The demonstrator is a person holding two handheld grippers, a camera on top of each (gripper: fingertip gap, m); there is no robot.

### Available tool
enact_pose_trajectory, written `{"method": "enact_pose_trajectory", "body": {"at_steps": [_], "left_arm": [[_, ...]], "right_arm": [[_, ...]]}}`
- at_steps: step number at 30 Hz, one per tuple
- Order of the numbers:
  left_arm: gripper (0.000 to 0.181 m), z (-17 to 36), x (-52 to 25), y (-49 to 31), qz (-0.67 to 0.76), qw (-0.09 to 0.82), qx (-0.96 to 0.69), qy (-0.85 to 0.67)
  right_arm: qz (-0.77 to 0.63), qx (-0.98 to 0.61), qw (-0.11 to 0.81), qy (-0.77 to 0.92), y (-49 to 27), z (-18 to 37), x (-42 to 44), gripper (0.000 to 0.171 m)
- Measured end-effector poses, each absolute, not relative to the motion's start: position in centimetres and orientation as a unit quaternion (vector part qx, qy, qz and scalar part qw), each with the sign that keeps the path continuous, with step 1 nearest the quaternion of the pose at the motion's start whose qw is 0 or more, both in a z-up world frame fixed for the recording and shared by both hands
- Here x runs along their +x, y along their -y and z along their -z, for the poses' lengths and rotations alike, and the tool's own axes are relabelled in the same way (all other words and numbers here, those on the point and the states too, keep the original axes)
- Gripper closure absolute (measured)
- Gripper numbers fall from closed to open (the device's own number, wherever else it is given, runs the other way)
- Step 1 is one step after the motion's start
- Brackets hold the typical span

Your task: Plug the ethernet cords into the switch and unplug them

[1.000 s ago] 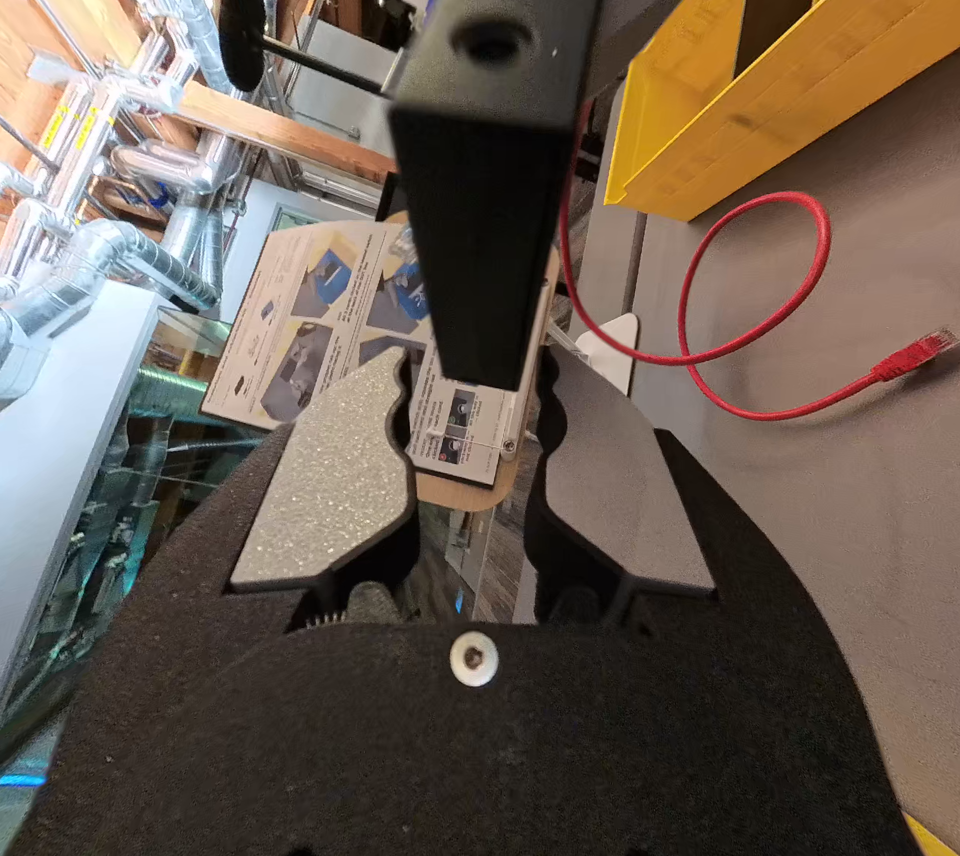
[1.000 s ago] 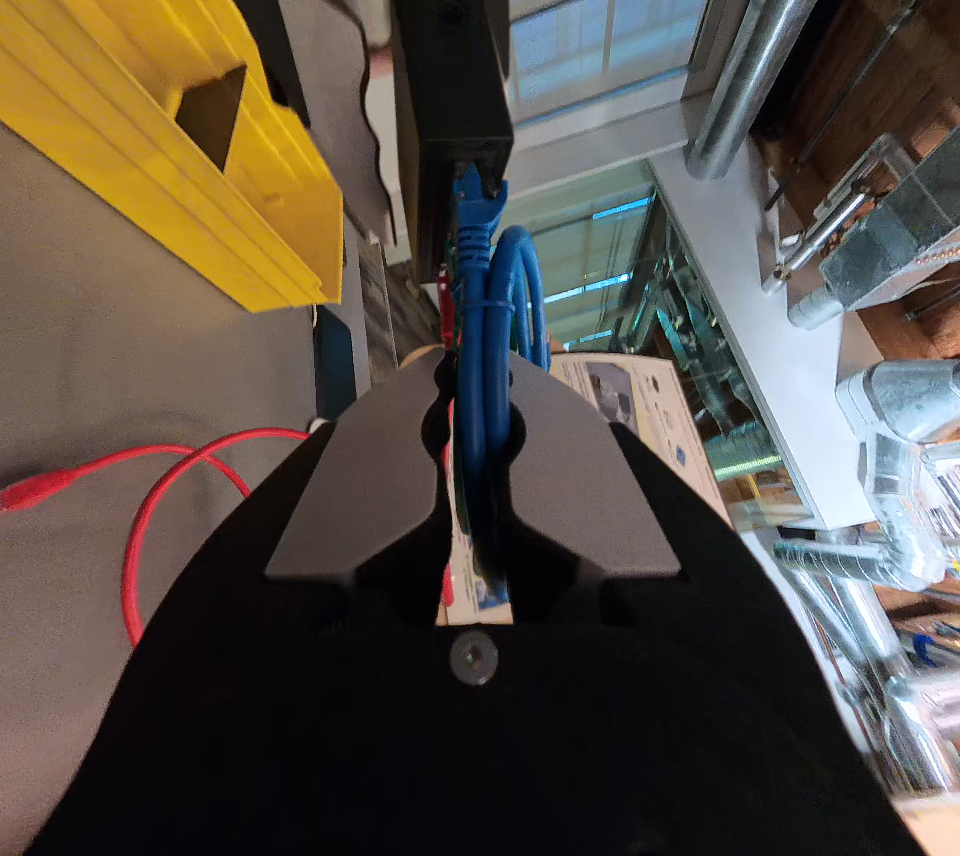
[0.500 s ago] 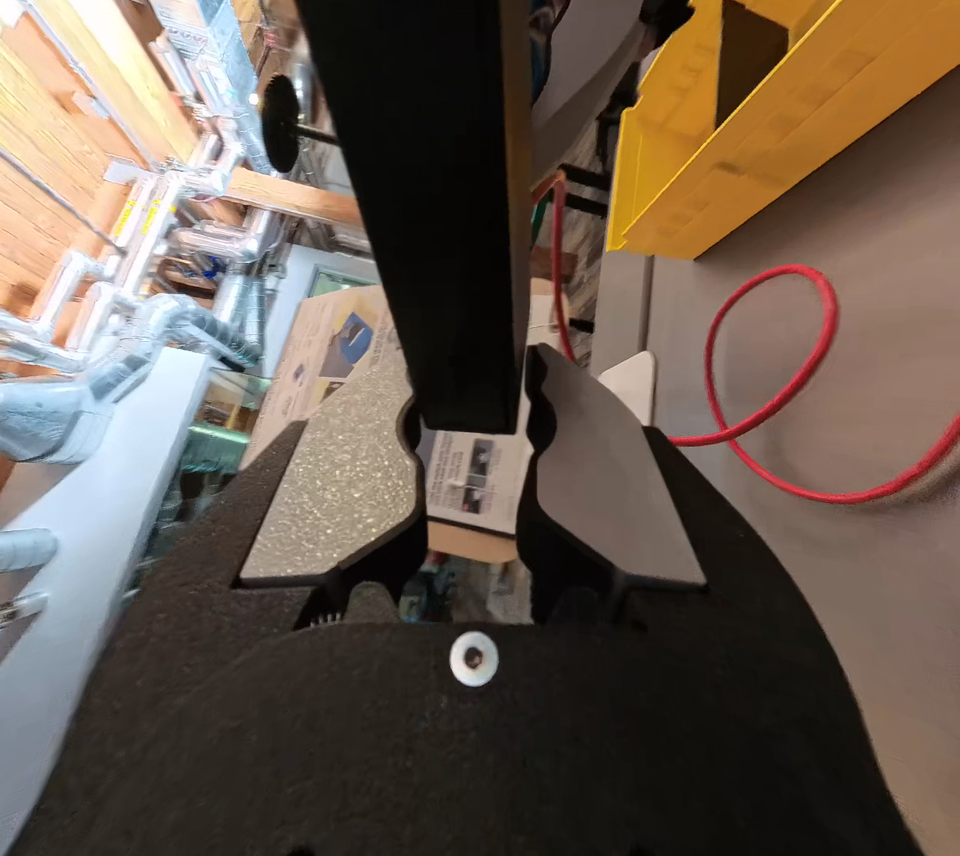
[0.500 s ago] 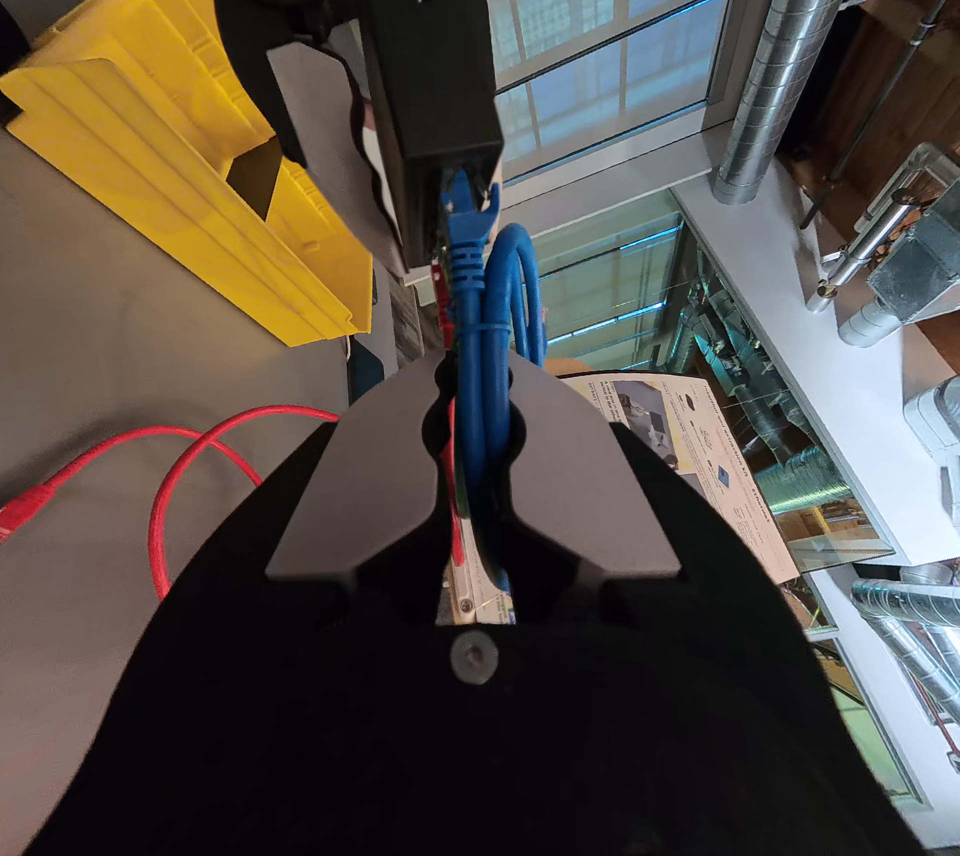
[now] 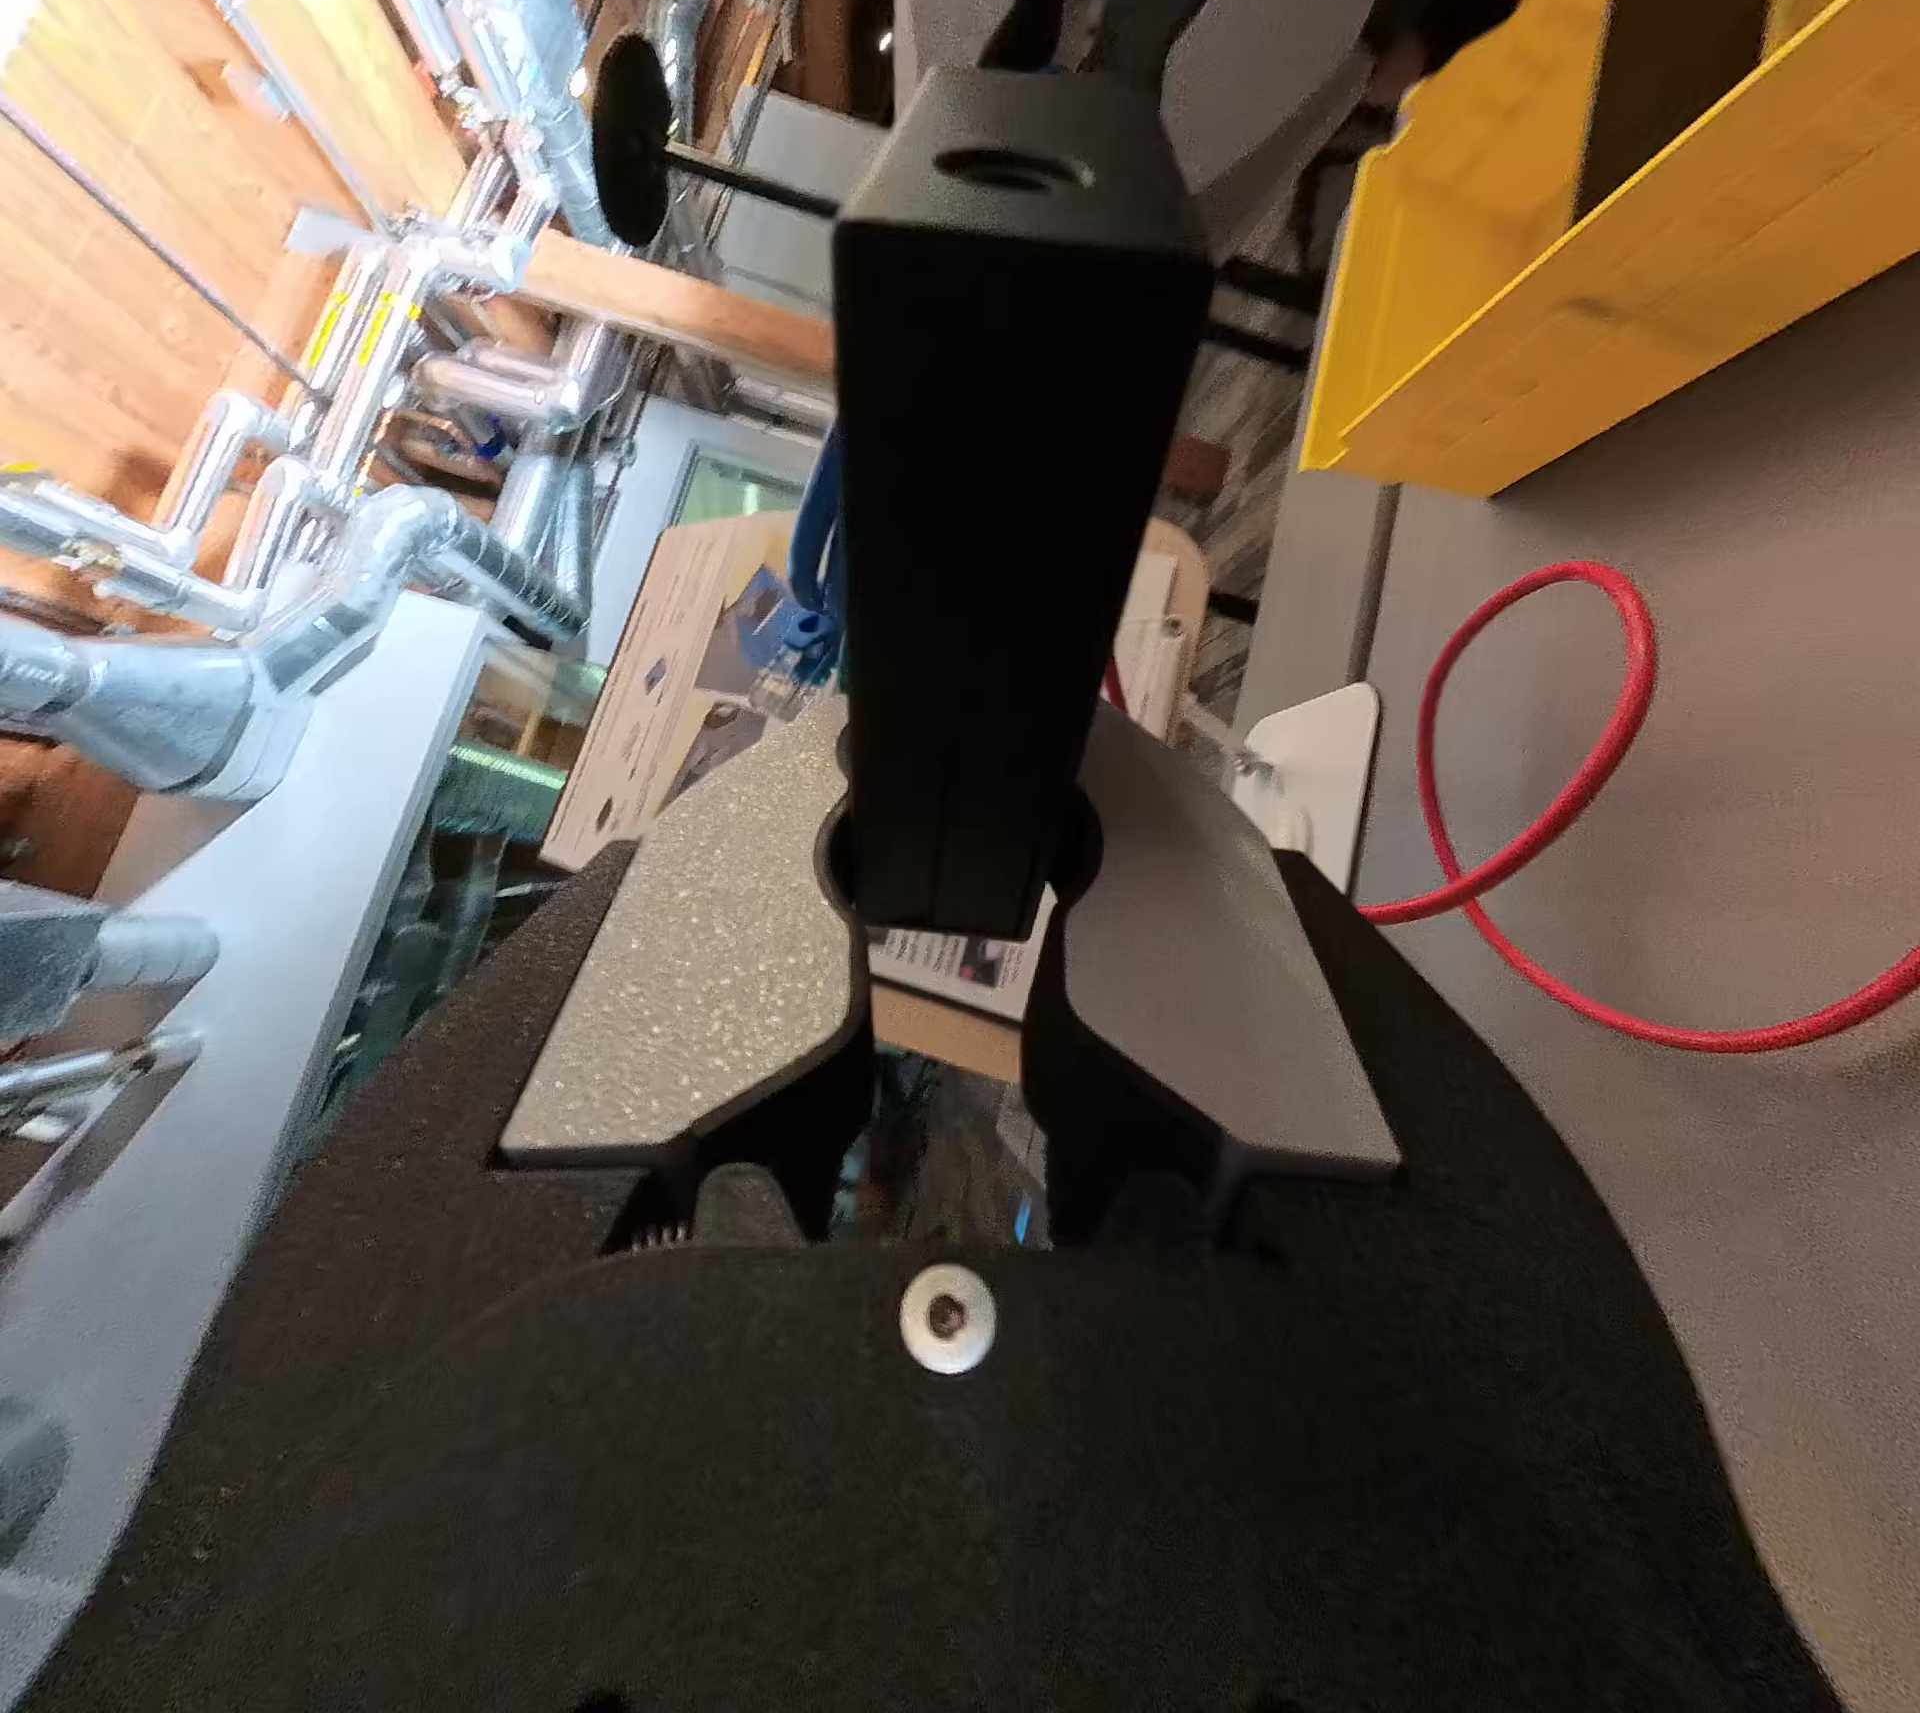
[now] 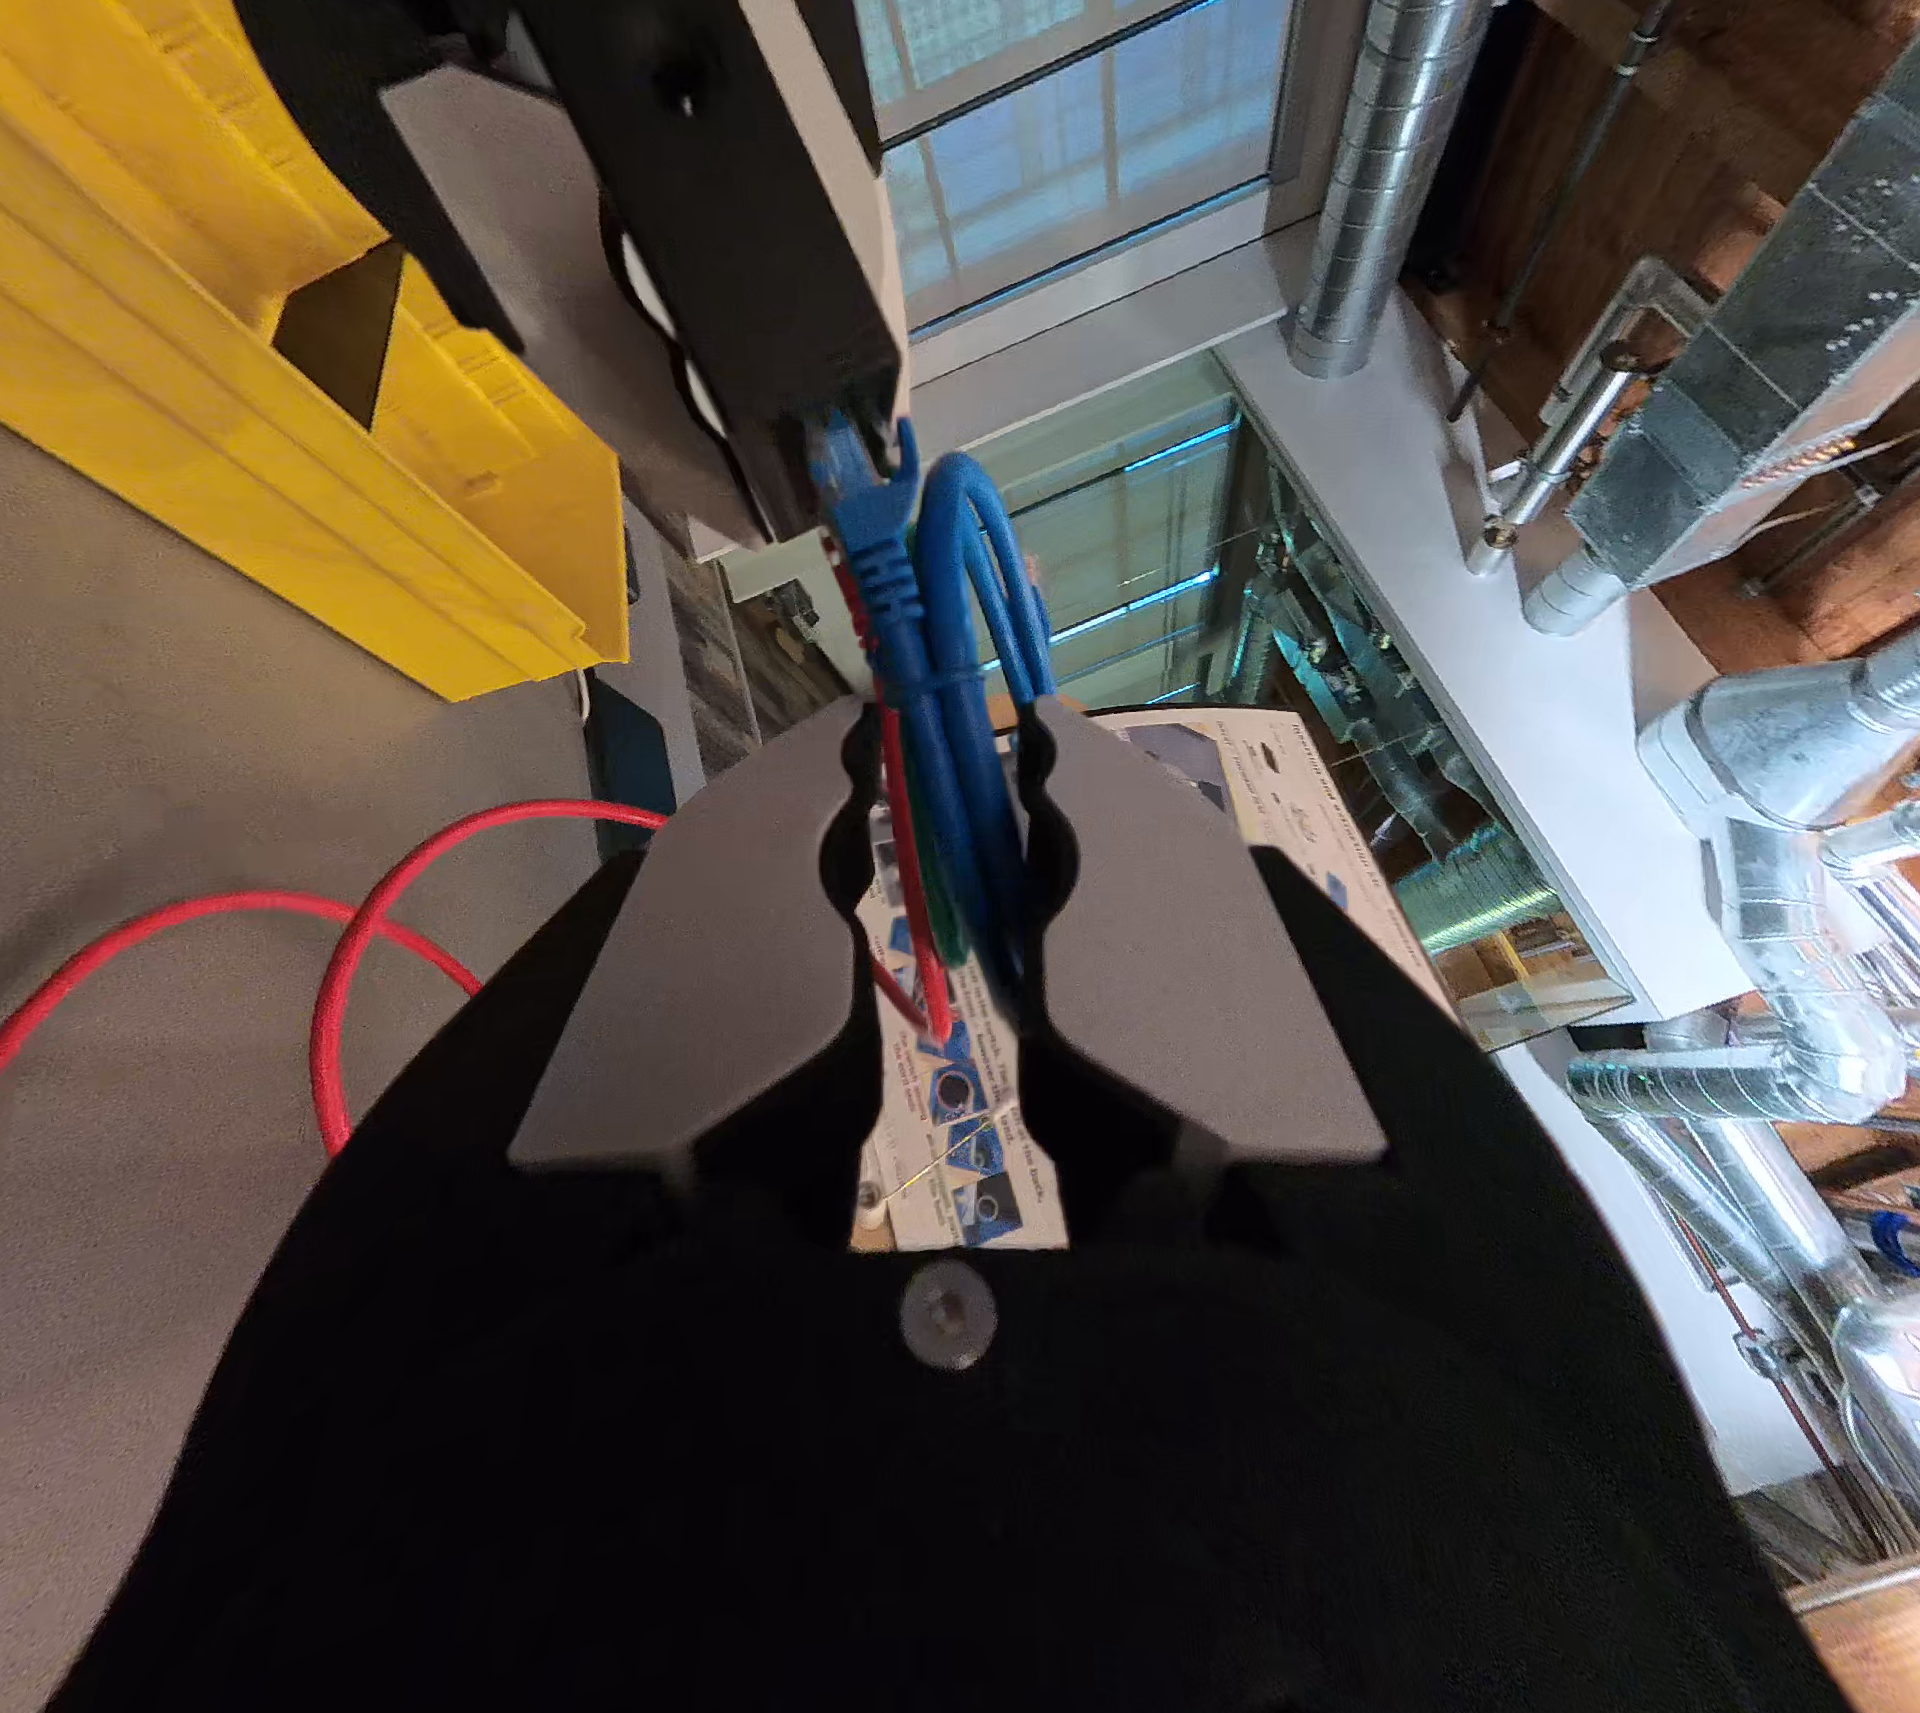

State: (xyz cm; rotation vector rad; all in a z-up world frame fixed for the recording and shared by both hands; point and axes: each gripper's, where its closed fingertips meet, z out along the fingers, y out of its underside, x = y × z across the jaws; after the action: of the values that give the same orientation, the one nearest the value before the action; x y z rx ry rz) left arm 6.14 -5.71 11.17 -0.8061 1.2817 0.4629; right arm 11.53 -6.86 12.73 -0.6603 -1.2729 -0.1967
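The black switch (image 5: pixel 997 541) is up off the worktop (image 5: pixel 1714 728), its near end clamped between the fingers of my left hand-held gripper (image 5: pixel 961 842). A blue ethernet cord (image 6: pixel 935 655) has its plug seated in the switch's far end, and the bundled loops of that cord run down between the fingers of my right hand-held gripper (image 6: pixel 940 790), whose jaws stand narrow around the bundle; I cannot tell if they pinch it. Red and green cords also run through that gap. A red ethernet cord (image 5: pixel 1538 790) lies looped on the grey worktop, near a yellow bin (image 5: pixel 1621 229). A printed instruction board (image 6: pixel 1226 790) stands just beyond.
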Motion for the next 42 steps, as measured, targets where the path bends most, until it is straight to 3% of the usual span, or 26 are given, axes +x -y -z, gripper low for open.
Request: {"method": "enact_pose_trajectory", "body": {"at_steps": [5, 9, 12, 14, 19, 24, 37, 42], "left_arm": [[0.151, -12.1, 4.6, 4.0, -0.266, 0.708, -0.382, -0.531], [0.151, -12.0, 4.1, 2.9, -0.312, 0.693, -0.395, -0.516], [0.151, -11.1, 4.6, 2.6, -0.309, 0.680, -0.401, -0.530], [0.151, -10.6, 5.1, 2.8, -0.304, 0.675, -0.399, -0.541], [0.151, -9.8, 5.6, 2.7, -0.309, 0.658, -0.398, -0.560], [0.141, -11.3, 4.5, 2.7, -0.307, 0.682, -0.397, -0.532], [0.150, -14.9, -1.9, 2.6, -0.318, 0.679, -0.461, -0.474], [0.150, -14.8, -2.9, 2.3, -0.309, 0.675, -0.478, -0.469]], "right_arm": [[0.113, -0.290, 0.756, 0.576, 7.7, -13.6, 11.5, 0.139], [0.139, -0.263, 0.747, 0.594, 9.7, -13.7, 9.2, 0.118], [0.171, -0.248, 0.725, 0.619, 10.0, -12.4, 7.0, 0.117], [0.208, -0.249, 0.712, 0.623, 9.2, -11.6, 6.3, 0.117], [0.265, -0.247, 0.692, 0.625, 8.0, -10.8, 6.3, 0.141], [0.239, -0.275, 0.703, 0.611, 7.6, -11.4, 6.7, 0.143], [0.295, -0.394, 0.684, 0.538, 4.9, -14.8, 15.6, 0.143], [0.331, -0.409, 0.648, 0.550, 2.7, -19.0, 17.2, 0.144]]}}
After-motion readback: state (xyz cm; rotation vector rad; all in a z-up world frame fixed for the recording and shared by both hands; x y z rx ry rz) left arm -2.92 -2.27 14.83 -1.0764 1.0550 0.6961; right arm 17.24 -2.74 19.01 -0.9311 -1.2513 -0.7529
